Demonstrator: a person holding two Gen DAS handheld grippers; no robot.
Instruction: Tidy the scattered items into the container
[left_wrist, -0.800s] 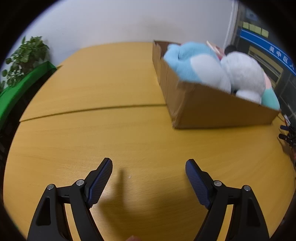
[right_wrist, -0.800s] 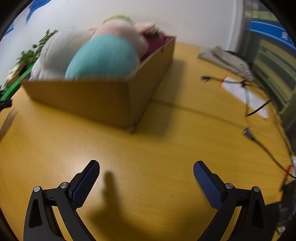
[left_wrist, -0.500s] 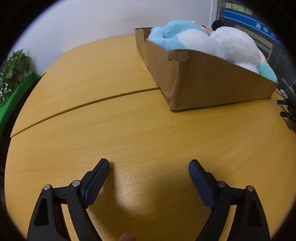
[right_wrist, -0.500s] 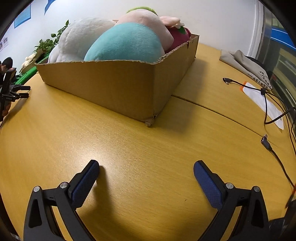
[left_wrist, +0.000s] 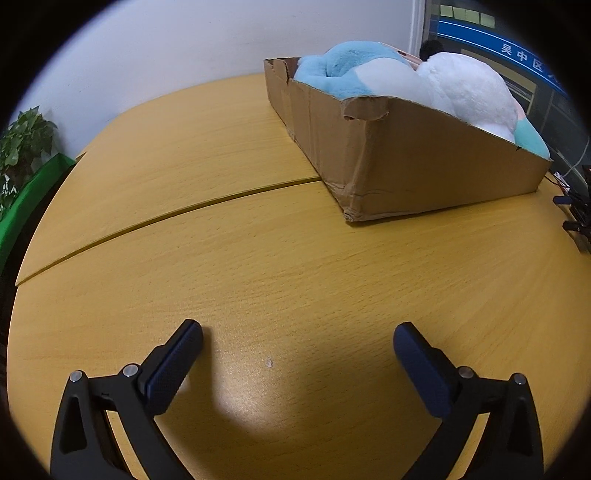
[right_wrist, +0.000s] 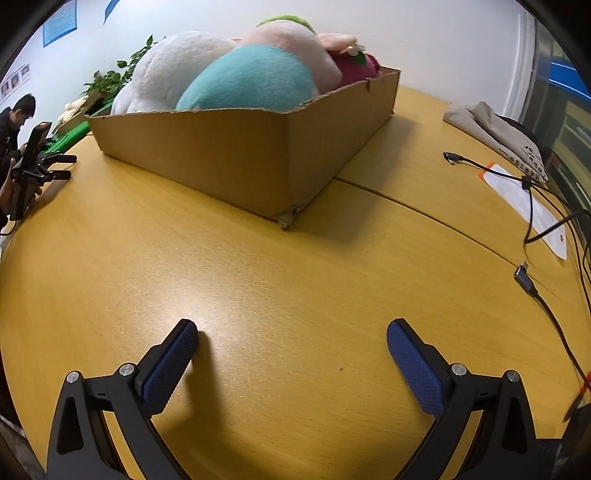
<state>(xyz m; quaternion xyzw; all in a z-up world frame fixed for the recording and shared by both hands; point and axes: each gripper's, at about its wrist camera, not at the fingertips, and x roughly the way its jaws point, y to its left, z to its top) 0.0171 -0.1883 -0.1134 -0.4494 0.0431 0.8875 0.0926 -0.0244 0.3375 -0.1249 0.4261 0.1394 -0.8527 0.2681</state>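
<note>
A brown cardboard box (left_wrist: 413, 162) stands on the yellow wooden table (left_wrist: 258, 258), far right in the left wrist view. Soft toys fill it: a light blue one (left_wrist: 347, 66) and a white one (left_wrist: 465, 88). From the right wrist, the same box (right_wrist: 236, 155) sits at centre, holding white (right_wrist: 173, 66), teal (right_wrist: 247, 77), pink (right_wrist: 295, 40) and dark red (right_wrist: 360, 68) plush. My left gripper (left_wrist: 297, 338) is open over bare table, well short of the box. My right gripper (right_wrist: 291, 334) is open too, with nothing between its fingers.
Cables (right_wrist: 532, 206), a white paper (right_wrist: 524, 199) and a folded grey cloth (right_wrist: 495, 125) lie at the table's right side. A person (right_wrist: 14, 122) sits at the far left. A green planter with leaves (left_wrist: 22, 155) borders the table's left edge.
Both grippers have dropped lower toward the table and drawn back a little, so the box now looks higher and flatter. Both stay open and hold nothing.
</note>
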